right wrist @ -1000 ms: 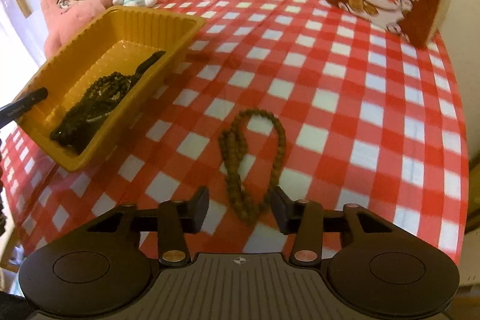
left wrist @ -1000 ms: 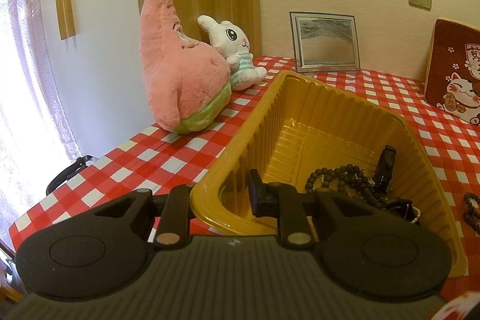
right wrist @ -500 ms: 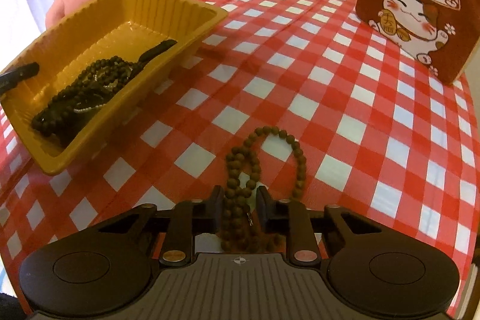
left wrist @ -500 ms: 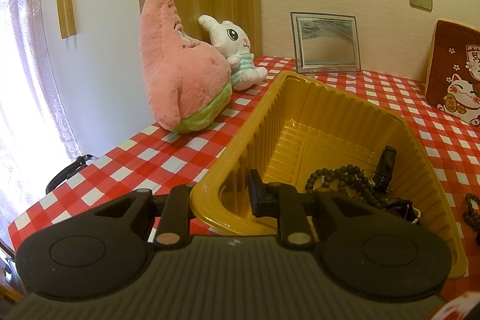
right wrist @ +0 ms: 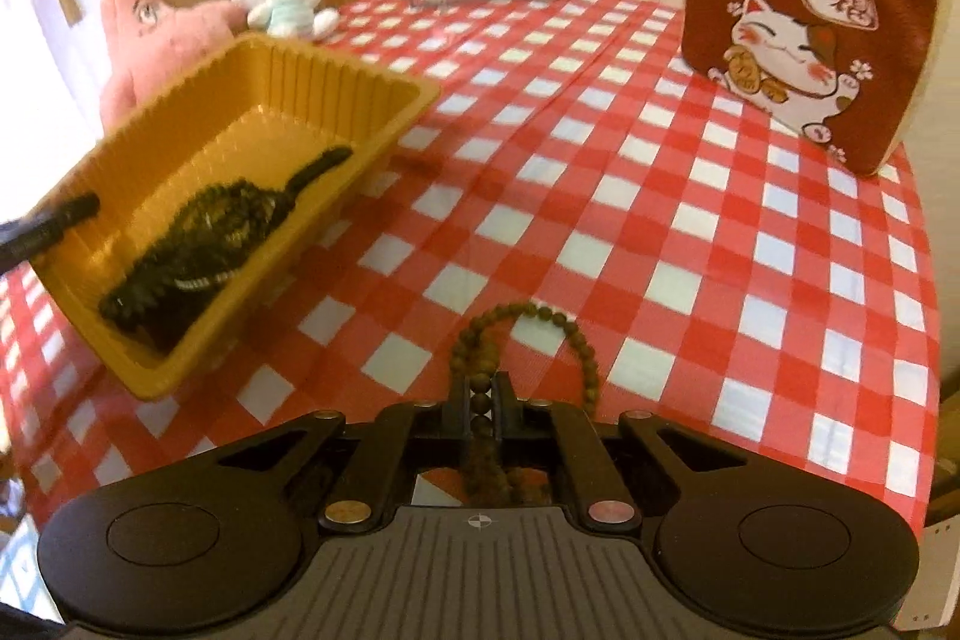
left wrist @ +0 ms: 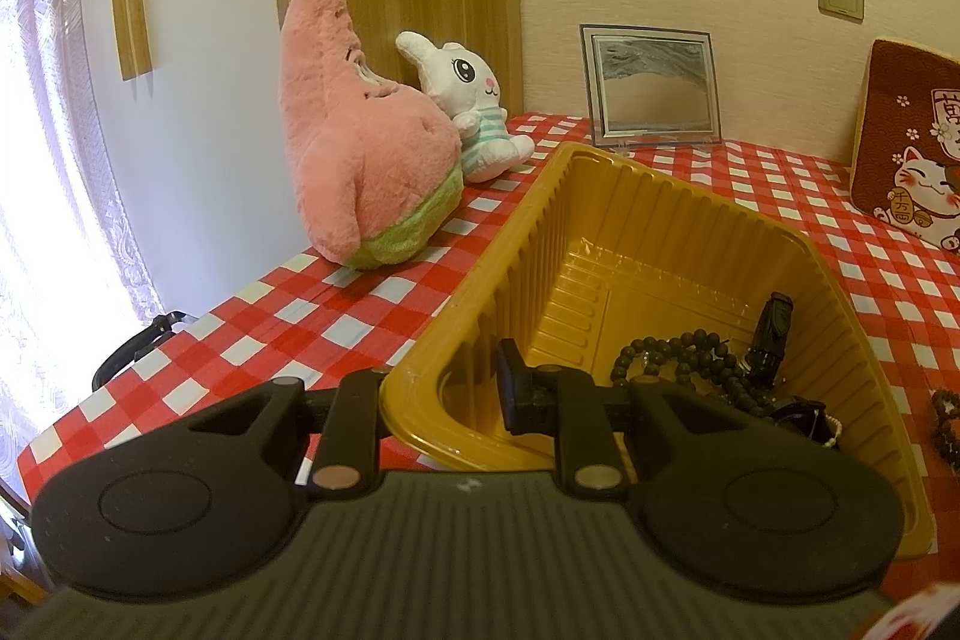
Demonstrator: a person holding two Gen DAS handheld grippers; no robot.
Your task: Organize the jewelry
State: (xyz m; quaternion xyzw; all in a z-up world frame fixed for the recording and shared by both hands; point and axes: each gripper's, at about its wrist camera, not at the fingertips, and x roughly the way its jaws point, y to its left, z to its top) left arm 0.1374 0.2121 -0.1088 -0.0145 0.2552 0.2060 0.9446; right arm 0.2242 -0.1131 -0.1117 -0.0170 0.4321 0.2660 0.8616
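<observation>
In the left wrist view, the left gripper (left wrist: 441, 385) straddles the near rim of the ribbed, glossy yellow plastic tray (left wrist: 540, 232), its fingers apart with one outside the wall and one inside, not visibly squeezing it. Inside the tray, toward its right wall, lies a tangle of dark round beads (left wrist: 690, 358) beside a black strap-like piece. A fuzzy pink plush (left wrist: 354, 148) stands left of the tray on the red-and-white checked worktop (left wrist: 288, 316). In the right wrist view, the right gripper (right wrist: 480, 400) has its fingers clamped on a brown wooden bead bracelet (right wrist: 528, 319), whose loop lies over the worktop right of the tray (right wrist: 336, 70).
</observation>
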